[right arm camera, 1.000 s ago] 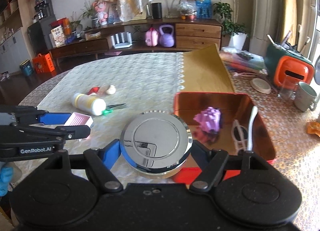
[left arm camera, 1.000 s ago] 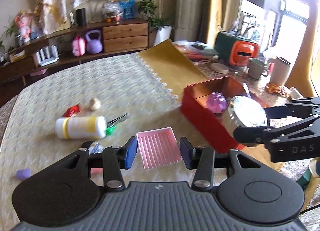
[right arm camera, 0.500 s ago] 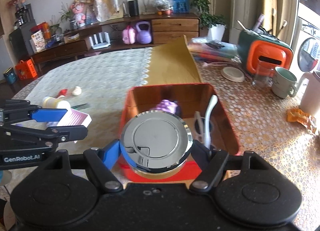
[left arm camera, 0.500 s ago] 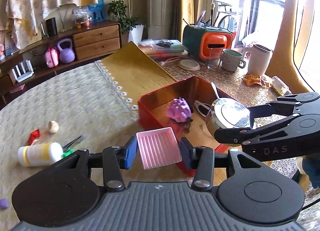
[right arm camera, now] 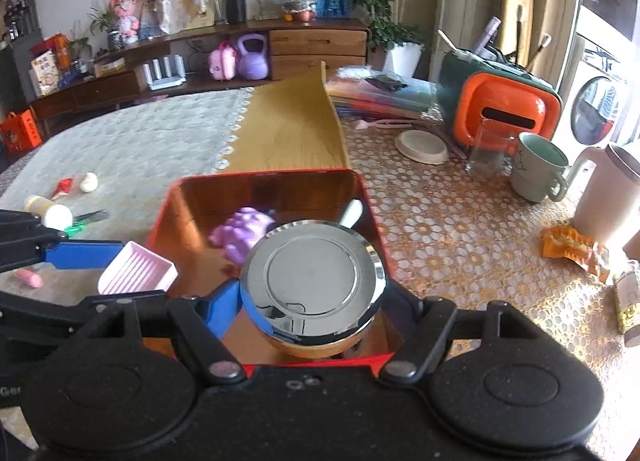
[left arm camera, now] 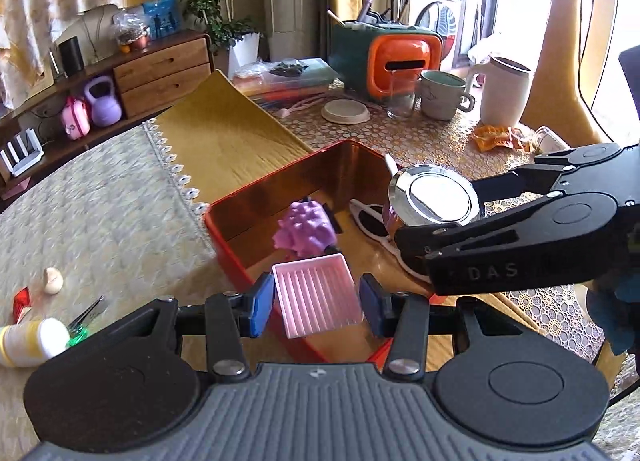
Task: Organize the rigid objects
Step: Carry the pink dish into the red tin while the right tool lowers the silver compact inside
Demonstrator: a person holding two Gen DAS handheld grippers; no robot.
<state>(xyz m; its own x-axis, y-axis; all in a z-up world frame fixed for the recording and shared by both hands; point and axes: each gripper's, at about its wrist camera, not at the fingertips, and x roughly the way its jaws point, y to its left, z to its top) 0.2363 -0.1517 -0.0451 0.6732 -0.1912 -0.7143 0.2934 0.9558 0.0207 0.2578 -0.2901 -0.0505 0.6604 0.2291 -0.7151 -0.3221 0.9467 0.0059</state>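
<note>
Grippers both carry loads: the left gripper point(left arm camera: 316, 303) pinches a pink tray point(left arm camera: 316, 297) over the red tin's point(right arm camera: 170, 197) near edge, the right gripper point(right arm camera: 316, 301) clamps a chrome can point(right arm camera: 314, 281) above its inside. Toy point(right arm camera: 242, 231) and glasses point(left arm camera: 372, 221) lie inside; a bottle point(left arm camera: 28, 341), shell point(left arm camera: 53, 280) and tweezers point(left arm camera: 86, 311) wait on the cloth.

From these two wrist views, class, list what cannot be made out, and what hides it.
- White sunglasses: partly hidden in the left wrist view by the right gripper; hidden in the right wrist view behind the chrome round tin.
- Right gripper's right finger: hidden behind that tin.
- Red box floor: near part covered by the tin and the pink ribbed tray.
- Small pieces by the white bottle: blurred.
</note>
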